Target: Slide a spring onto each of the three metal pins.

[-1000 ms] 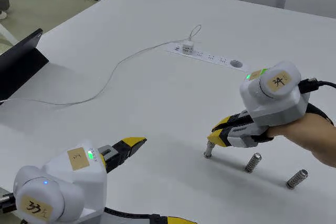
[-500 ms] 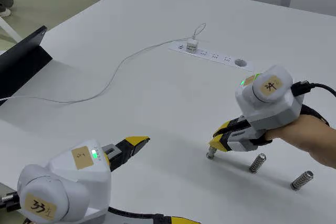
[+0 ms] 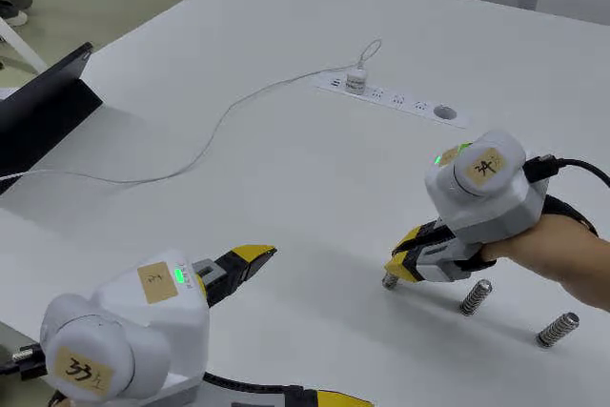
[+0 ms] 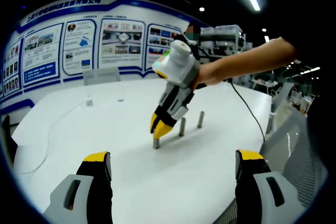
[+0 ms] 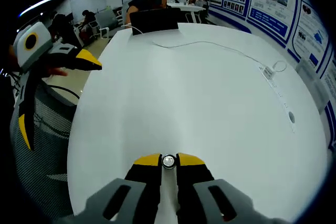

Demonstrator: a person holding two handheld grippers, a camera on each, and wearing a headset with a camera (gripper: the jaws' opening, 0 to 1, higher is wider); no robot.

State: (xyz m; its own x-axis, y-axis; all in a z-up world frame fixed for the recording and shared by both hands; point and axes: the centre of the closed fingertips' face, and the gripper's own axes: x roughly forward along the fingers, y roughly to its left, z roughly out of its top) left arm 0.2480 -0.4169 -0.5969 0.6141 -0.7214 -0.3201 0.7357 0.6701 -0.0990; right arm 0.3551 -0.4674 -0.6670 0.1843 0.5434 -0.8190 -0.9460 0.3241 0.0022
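Observation:
My right gripper (image 3: 400,265) is shut on a spring, tips pointing down over the leftmost metal pin (image 3: 389,280). In the right gripper view its yellow jaws (image 5: 168,160) close around a round metal end (image 5: 168,161). Two other pins to the right each carry a spring (image 3: 475,296) (image 3: 558,330). My left gripper (image 3: 243,262) hovers open near the table's front, well to the left of the pins. In the left gripper view its jaws (image 4: 173,166) stand wide apart, looking at the right gripper (image 4: 163,125), the pin (image 4: 156,143) and the two sprung pins (image 4: 182,126) (image 4: 200,119).
A white power strip (image 3: 391,99) with a plugged-in adapter lies at the back, and its cable (image 3: 191,159) trails left across the white table (image 3: 286,188). A dark tablet (image 3: 43,111) stands at the left edge. People sit beyond the table's far end (image 5: 152,3).
The right gripper has come down lower over the leftmost pin, so less of the pin shows. The left gripper has stayed put; the head camera has shifted a little.

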